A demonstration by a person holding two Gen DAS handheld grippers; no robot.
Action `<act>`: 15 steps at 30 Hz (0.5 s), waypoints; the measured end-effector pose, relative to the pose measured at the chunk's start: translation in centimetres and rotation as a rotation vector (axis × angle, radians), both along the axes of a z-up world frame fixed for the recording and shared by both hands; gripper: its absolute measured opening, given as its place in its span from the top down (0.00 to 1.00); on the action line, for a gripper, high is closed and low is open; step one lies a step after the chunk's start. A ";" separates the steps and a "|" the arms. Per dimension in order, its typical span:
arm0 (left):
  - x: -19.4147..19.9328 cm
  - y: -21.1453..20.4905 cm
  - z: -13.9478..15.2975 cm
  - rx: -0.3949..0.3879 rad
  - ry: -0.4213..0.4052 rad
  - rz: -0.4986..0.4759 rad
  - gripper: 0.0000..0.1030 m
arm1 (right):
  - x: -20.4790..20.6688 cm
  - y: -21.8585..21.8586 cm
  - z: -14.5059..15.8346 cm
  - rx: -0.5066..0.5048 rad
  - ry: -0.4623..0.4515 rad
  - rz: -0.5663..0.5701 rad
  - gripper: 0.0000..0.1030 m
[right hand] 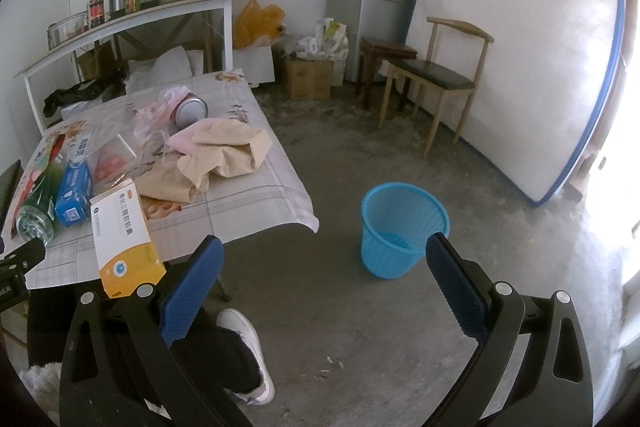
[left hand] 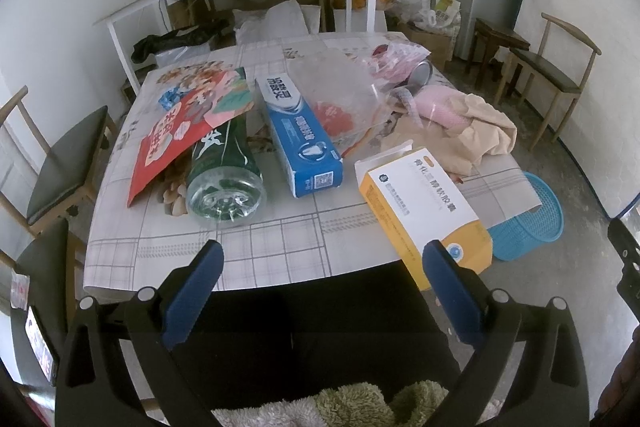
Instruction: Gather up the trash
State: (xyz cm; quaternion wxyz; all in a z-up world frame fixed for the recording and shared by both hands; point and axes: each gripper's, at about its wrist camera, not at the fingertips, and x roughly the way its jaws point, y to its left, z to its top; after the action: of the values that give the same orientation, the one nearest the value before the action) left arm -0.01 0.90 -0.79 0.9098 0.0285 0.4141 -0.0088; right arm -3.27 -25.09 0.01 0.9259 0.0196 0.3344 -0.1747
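Both grippers, left (left hand: 322, 259) and right (right hand: 326, 257), hover with ribbed blue pads spread wide, gripping nothing. Near the table (left hand: 280, 247) edge lie a yellow-white cardboard box (left hand: 424, 203), a glossy blue toothpaste carton (left hand: 298, 135) and a crinkled green plastic bottle (left hand: 224, 179). Right, on concrete floor, stands a woven blue basket (right hand: 404, 231).

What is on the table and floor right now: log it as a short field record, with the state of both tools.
left tool: open, empty, above the near table edge
right tool: open, empty, over the floor
table: checked cloth, cluttered
trash on table: yellow-and-white box overhanging the near edge; blue toothpaste box; green plastic bottle on its side; red snack bag; clear plastic bag
bin: blue basket upright on the floor, apart from the table
also on table: beige cloth, metal can on its side
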 end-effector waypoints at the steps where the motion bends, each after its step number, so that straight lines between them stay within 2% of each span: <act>1: 0.0 0.0 0.1 0.000 0.000 -0.001 0.05 | 0.0 0.0 0.0 -0.001 0.000 -0.001 0.07; 8: 0.2 0.7 -0.2 0.004 -0.008 0.014 0.05 | 0.0 0.0 0.1 0.003 -0.002 0.002 0.07; 15: 1.0 4.3 0.3 0.007 -0.025 0.092 0.05 | 1.6 1.6 0.3 0.037 -0.009 0.056 0.07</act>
State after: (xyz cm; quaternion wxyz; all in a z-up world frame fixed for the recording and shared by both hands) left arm 0.97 5.18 -0.54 0.9142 0.0125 0.4034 0.0350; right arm -1.64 -23.48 0.36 0.9314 0.0282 0.3339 -0.1423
